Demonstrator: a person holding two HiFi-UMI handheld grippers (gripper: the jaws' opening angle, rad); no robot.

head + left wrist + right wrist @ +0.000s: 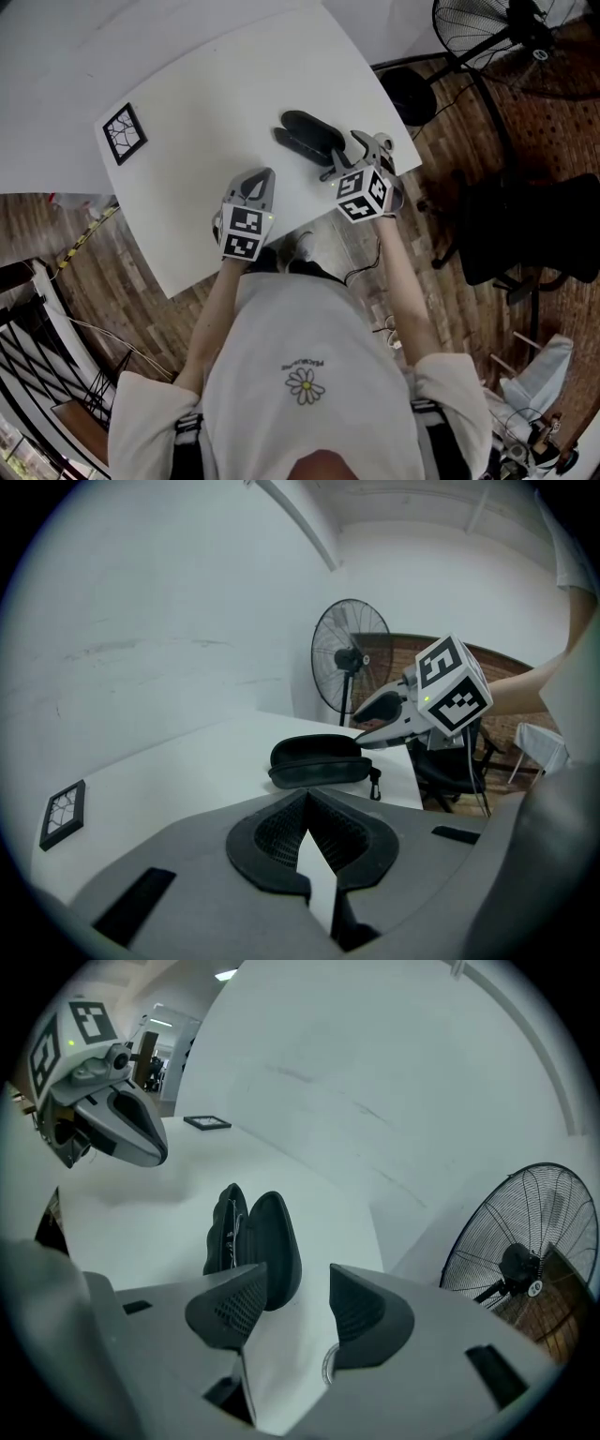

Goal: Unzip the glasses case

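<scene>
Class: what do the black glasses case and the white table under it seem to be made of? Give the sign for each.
Black oval glasses case: probably a fabric-covered moulded shell, matte; it shows no glare and keeps a rounded form. White table: smooth, probably laminate or painted board; even surface, soft sheen.

Matt black glasses case (309, 135), smooth white table (206, 112)

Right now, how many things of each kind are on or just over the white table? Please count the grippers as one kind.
Glasses case, black: 1
Square patterned tile: 1
Grippers, left gripper and right gripper: 2
Total: 4
</scene>
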